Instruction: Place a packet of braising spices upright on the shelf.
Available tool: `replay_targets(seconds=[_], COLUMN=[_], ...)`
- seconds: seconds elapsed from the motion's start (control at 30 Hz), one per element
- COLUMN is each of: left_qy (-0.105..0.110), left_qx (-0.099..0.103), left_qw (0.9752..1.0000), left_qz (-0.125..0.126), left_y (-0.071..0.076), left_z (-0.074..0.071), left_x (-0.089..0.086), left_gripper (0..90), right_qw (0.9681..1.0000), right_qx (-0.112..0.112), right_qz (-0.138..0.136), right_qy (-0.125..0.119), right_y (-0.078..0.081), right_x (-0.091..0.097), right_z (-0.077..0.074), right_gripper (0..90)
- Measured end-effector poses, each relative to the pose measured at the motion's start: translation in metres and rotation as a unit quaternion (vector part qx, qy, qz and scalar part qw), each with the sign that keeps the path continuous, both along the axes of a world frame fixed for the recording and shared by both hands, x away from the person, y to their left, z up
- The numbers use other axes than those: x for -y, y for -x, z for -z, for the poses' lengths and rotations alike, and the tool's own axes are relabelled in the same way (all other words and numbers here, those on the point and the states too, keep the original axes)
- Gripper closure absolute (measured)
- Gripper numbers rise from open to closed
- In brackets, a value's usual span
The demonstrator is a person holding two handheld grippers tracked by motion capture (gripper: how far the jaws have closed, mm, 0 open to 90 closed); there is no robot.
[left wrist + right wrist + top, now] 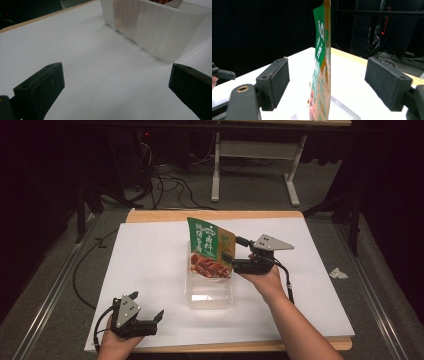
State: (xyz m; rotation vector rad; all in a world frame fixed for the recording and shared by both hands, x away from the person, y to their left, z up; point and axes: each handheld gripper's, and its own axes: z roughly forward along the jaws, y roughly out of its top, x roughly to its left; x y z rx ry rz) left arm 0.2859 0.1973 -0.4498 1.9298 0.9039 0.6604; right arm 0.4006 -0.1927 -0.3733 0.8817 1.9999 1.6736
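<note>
A green and orange snack pouch (207, 247) stands upright in a clear plastic container (210, 295) at the middle of the white-covered table. My right gripper (234, 248) is at the pouch's right edge. In the right gripper view the pouch (320, 62) stands edge-on between the two jaws of the right gripper (327, 82), with a gap on each side, so the gripper is open. The container's rim (342, 107) lies below. My left gripper (157, 320) rests near the table's front left, open and holding nothing. The left gripper (116, 87) faces the container's wall (155, 32).
A white sheet (150, 265) covers the wooden table (215, 215). A crumpled white scrap (338, 273) lies on the grey floor to the right. A desk frame (255, 165) and cables (170, 185) sit behind the table.
</note>
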Motion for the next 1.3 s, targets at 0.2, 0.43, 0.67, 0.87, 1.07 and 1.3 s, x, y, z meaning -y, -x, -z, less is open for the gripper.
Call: replay_targets(seconds=[0.2, 0.43, 0.67, 0.87, 1.07, 1.3], left_qy=[0.000, 0.000, -0.003, -0.001, -0.005, -0.009], left_qx=[0.000, -0.001, -0.004, -0.007, -0.012, -0.010], left_qw=[1.0000, 1.0000, 1.0000, 1.0000, 0.9999, 0.9999], left_qz=[-0.001, -0.003, -0.001, 0.000, 0.002, 0.005], left_y=[0.000, 0.000, 0.000, 0.000, -0.003, -0.002], left_z=[0.000, 0.000, 0.001, 0.002, 0.003, 0.004], left_x=[0.000, -0.001, 0.000, 0.001, 0.003, 0.004], left_gripper=[0.7, 0.7, 0.7, 0.8, 0.8, 0.8], right_qw=[0.9999, 0.9990, 0.9966, 0.9934, 0.9925, 0.9912], right_qx=[0.002, 0.004, -0.006, -0.018, -0.024, -0.035], right_qz=[0.012, 0.039, 0.077, 0.106, 0.104, 0.116], right_qy=[0.006, 0.019, 0.029, 0.042, 0.059, 0.054], right_y=[0.013, 0.027, 0.049, 0.077, 0.091, 0.086], right_x=[0.013, 0.036, 0.078, 0.116, 0.125, 0.129], right_z=[-0.005, -0.002, 0.017, 0.038, 0.054, 0.058], right_gripper=[17.2, 17.4, 17.8, 17.7, 17.7, 17.8])
